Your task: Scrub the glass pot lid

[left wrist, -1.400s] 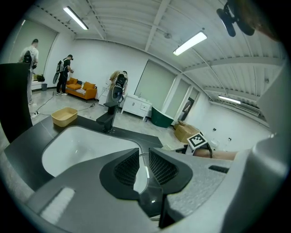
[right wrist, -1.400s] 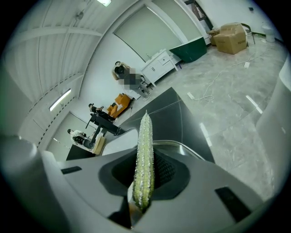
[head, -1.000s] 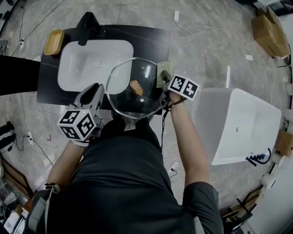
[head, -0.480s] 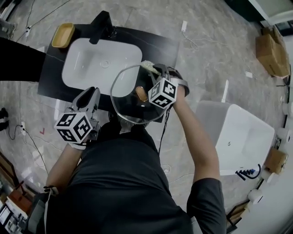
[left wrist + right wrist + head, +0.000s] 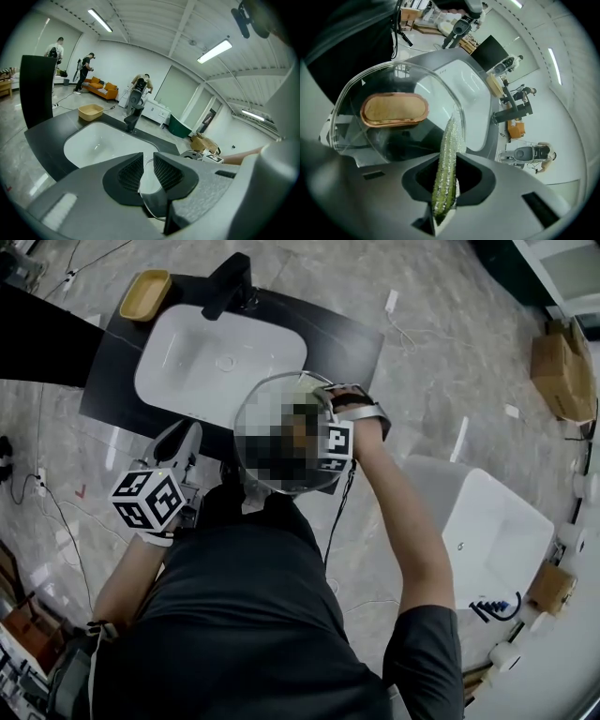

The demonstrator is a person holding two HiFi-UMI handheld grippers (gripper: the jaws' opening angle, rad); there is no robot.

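While my L gripper (image 5: 144, 172) clamps the glass lid (image 5: 401, 79) by its near rim, my R gripper (image 5: 446, 187), pinching the sponge (image 5: 447, 150), meets its far rim.

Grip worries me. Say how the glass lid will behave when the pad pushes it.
The glass lid looks rigid, so it should not flex, though it would likely break if dropped. Held only by its rim in the left tongs, it may pivot or slip under a push. Its smooth surface probably lets the scrub pad in the right tongs slide easily.
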